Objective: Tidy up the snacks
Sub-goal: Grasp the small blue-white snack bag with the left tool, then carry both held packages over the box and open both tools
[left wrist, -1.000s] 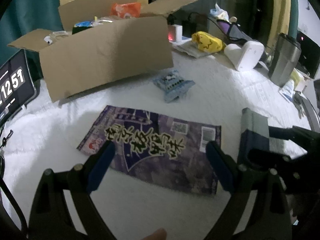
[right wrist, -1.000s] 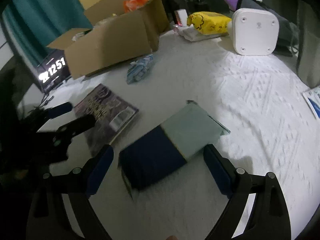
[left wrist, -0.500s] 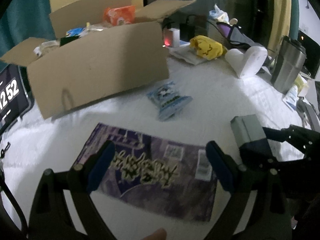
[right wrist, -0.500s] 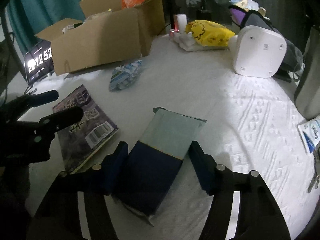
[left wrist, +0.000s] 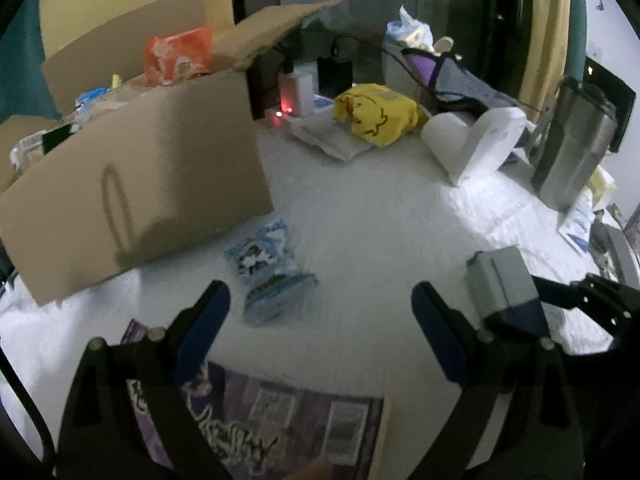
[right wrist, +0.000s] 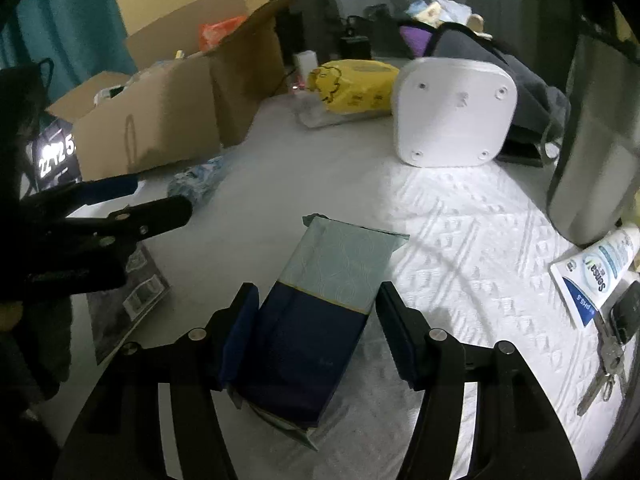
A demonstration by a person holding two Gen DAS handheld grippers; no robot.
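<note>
- Currently: right hand-held gripper [right wrist: 316, 330] straddles blue-and-teal pack [right wrist: 320, 316], pads touching its sides.
- Left hand-held gripper [left wrist: 320, 330] spread wide, holding nothing, above purple packet [left wrist: 276, 424].

Both wrist views low, sharing cardboard box [left wrist: 132, 184] [right wrist: 160, 120].

You have two grippers in view: the left gripper [left wrist: 320, 320] and the right gripper [right wrist: 316, 332]. On the white bedspread [right wrist: 460, 240] you can count three loose snack packs: one purple flat packet [left wrist: 280, 420], one small blue-and-white pouch [left wrist: 268, 268], and one navy-and-mint box-shaped pack [right wrist: 320, 320]. There is one open cardboard box [left wrist: 140, 176], and at least one orange bag [left wrist: 178, 56] pokes up from it; its other contents are too blurred to count. You also see one yellow bag [right wrist: 352, 84], one white appliance [right wrist: 452, 112], one tube [right wrist: 596, 272] and one bunch of keys [right wrist: 608, 360].
</note>
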